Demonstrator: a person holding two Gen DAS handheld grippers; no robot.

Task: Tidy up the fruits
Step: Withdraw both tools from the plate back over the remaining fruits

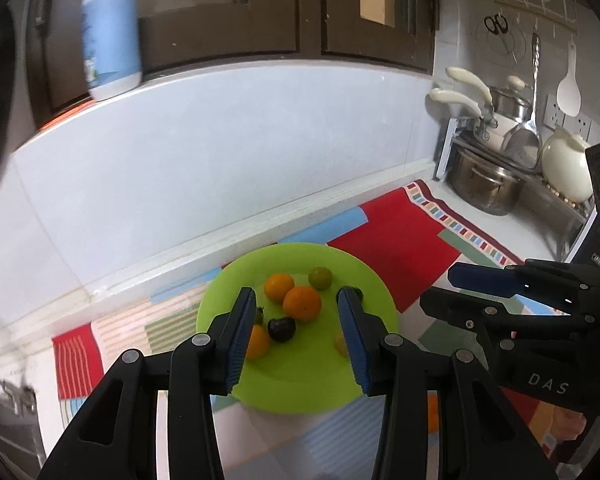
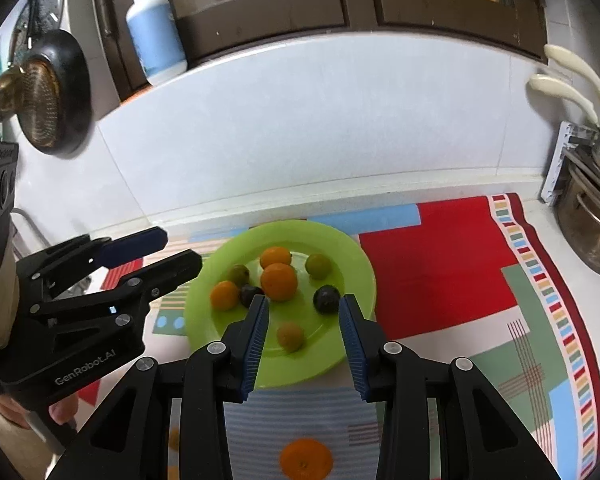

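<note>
Orange (image 2: 306,459) off the plate (image 2: 352,256), at six o'clock beneath my right gripper (image 2: 304,306); both jaws wide, empty; left gripper (image 1: 296,300) farther.

Left gripper (image 1: 296,312) and right gripper (image 2: 304,320) hover, jaws apart, empty.
</note>
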